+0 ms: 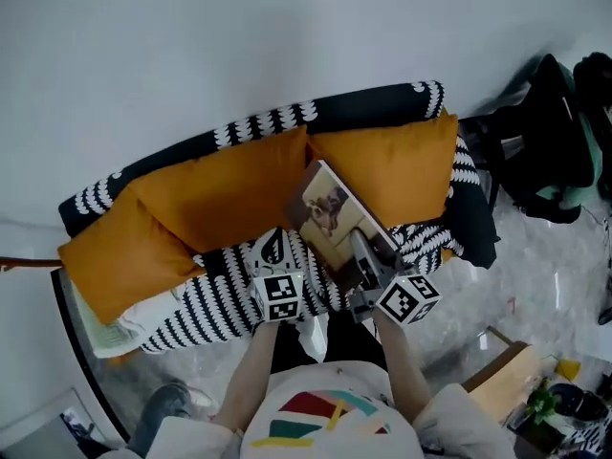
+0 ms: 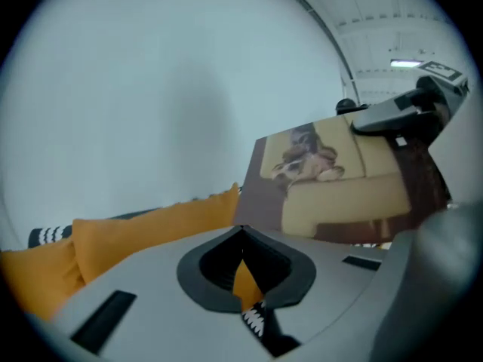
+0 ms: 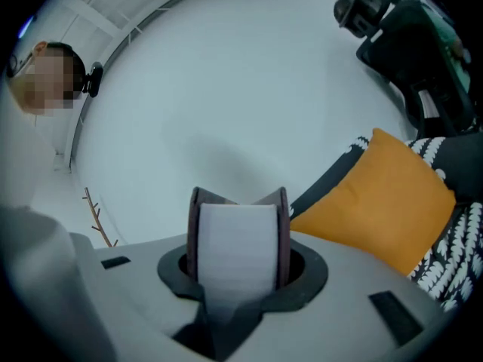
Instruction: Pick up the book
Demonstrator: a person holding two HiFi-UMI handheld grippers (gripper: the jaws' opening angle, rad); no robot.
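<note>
Head view: a sofa [image 1: 363,108] with a black-and-white patterned cover [image 1: 206,309] stands against a plain white wall, and three orange cushions [image 1: 225,194] lean along its back. To the right of the sofa a heap of dark bags or clothing [image 1: 550,142] sits on the glossy marbled floor [image 1: 540,285]. A wooden piece [image 1: 502,371] and a small green plant [image 1: 541,404] show at the lower right corner. Nothing lies between the person and the sofa seat except the two tools in the person's hands.

The book [image 1: 330,213] is off the sofa, tilted in the air in front of the middle and right cushions, its cover facing up and left. The cover carries a picture of an animal on a pale couch, framed in dark maroon. The right hand-held gripper [image 1: 360,253] is clamped on the book's lower right edge. In the right gripper view the white block of page edges fills the space between its jaws, with a maroon cover against each jaw. That view also shows one orange cushion and the dark heap at the right, and a bare twig [image 3: 98,217] at the left.

The left hand-held gripper [image 1: 274,247] hangs just left of the book and apart from it. Its jaws are drawn together with only a sliver between them and nothing in it. In its own view the book appears up and to the right, with the other tool gripping its far edge.
</note>
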